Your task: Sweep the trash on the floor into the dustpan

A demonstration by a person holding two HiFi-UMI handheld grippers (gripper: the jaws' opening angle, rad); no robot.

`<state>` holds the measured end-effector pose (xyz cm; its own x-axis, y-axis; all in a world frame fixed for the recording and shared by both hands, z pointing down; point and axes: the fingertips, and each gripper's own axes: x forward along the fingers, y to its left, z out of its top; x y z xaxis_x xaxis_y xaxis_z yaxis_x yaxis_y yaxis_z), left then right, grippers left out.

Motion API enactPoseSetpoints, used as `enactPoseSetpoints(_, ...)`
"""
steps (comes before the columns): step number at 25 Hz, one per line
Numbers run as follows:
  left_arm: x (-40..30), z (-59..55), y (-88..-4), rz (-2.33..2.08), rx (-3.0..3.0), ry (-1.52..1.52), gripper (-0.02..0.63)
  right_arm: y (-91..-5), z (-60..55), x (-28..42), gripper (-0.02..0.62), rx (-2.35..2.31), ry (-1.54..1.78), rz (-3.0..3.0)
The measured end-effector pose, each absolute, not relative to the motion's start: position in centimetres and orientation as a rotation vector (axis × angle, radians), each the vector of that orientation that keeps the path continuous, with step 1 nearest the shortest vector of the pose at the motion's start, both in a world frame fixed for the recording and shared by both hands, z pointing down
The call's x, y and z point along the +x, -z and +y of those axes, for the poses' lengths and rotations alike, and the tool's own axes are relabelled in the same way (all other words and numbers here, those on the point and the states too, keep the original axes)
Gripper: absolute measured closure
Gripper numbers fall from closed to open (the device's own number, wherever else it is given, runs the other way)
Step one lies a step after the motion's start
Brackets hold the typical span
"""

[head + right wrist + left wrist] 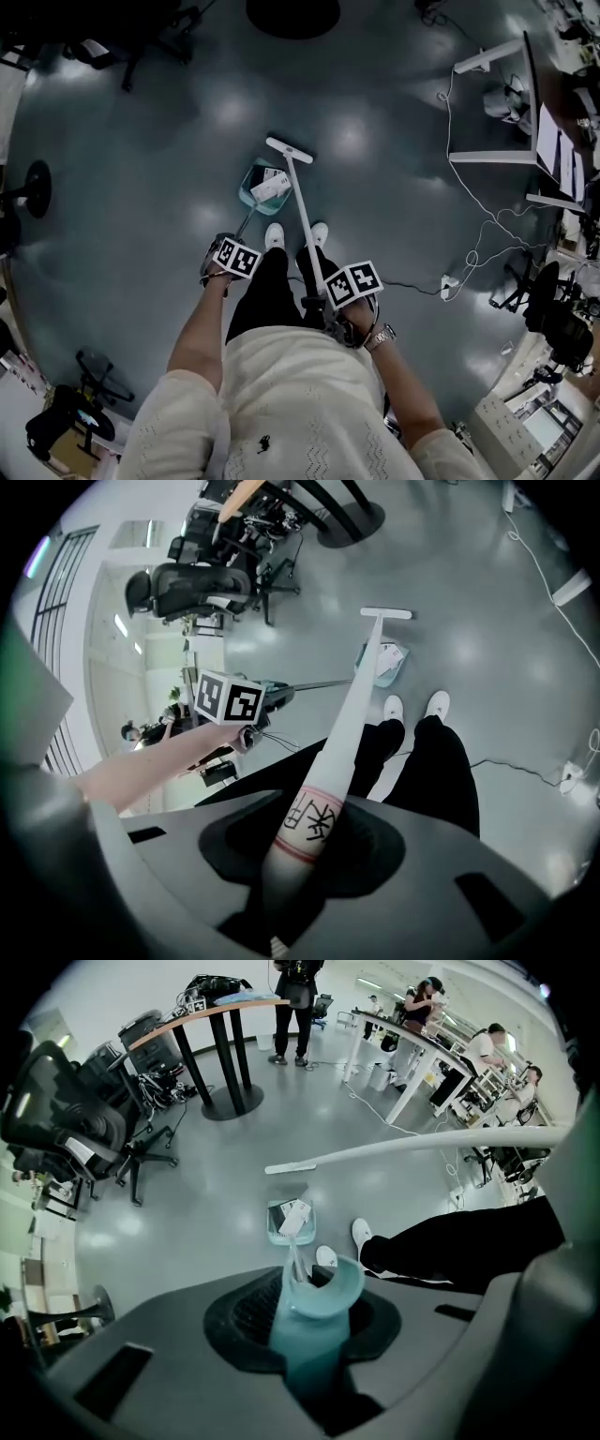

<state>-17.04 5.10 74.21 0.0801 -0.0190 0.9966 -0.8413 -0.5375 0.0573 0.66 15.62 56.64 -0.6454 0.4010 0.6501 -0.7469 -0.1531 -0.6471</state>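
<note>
A teal dustpan rests on the grey floor just ahead of the person's white shoes, with a piece of white trash lying inside it. My left gripper is shut on the dustpan's teal handle, which runs down to the pan and its trash. My right gripper is shut on the white broom handle. The broom head stands on the floor at the pan's far right corner, also visible as the broom head beside the dustpan.
A white desk with trailing cables and a power strip stands at the right. A round table base lies straight ahead. Office chairs and a tall table stand at the left, with people at benches farther off.
</note>
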Motion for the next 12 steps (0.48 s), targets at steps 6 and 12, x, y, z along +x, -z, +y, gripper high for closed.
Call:
enactPoseSetpoints(6,-16.5,5.4,-74.4,-0.856,1.675,-1.547,0.514,-57.1,15.3,2.2,0.463,0.484,-1.861,-1.323)
enactPoseSetpoints(12,-16.3,5.5,-74.5,-0.858,1.673,-1.564,0.514,-57.0,15.6,3.4,0.463,0.506,-1.888,-1.311)
